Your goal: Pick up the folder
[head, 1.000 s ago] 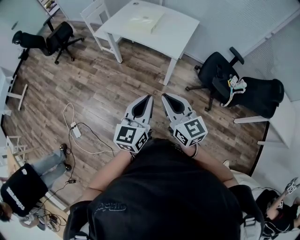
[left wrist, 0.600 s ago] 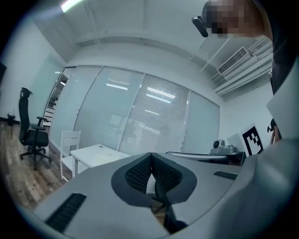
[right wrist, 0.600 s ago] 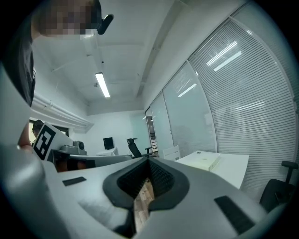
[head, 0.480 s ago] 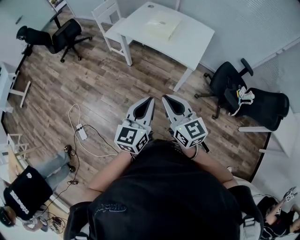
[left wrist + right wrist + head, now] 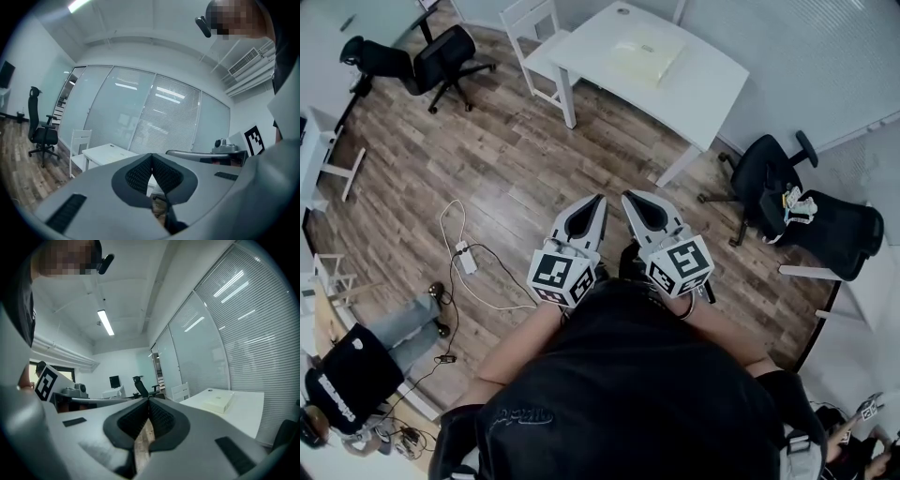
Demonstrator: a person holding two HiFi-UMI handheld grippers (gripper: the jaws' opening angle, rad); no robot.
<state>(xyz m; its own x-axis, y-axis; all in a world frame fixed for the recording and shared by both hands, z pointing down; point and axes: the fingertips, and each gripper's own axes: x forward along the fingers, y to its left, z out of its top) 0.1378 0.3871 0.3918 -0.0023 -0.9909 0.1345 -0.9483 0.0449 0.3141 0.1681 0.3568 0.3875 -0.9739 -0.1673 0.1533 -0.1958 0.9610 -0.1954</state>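
Observation:
A pale yellow folder point(image 5: 649, 62) lies flat on the white table point(image 5: 712, 89) at the top of the head view; it also shows in the right gripper view as the folder point(image 5: 217, 403) on the table point(image 5: 243, 413). My left gripper point(image 5: 600, 199) and right gripper point(image 5: 628, 196) are held side by side at chest height over the wooden floor, well short of the table. Both are shut with nothing between their jaws. In the left gripper view the left gripper point(image 5: 152, 155) points toward the table point(image 5: 110, 153).
A white chair point(image 5: 534, 28) stands at the table's left end. Black office chairs sit at top left point(image 5: 441, 58) and at right point(image 5: 773, 183). A white cable with a power strip point(image 5: 467, 258) lies on the floor. A seated person point(image 5: 356, 370) is at bottom left.
The table and folder have shifted right and nearer in the head view as I walk toward them. Both grippers stay shut and side by side in front of me.

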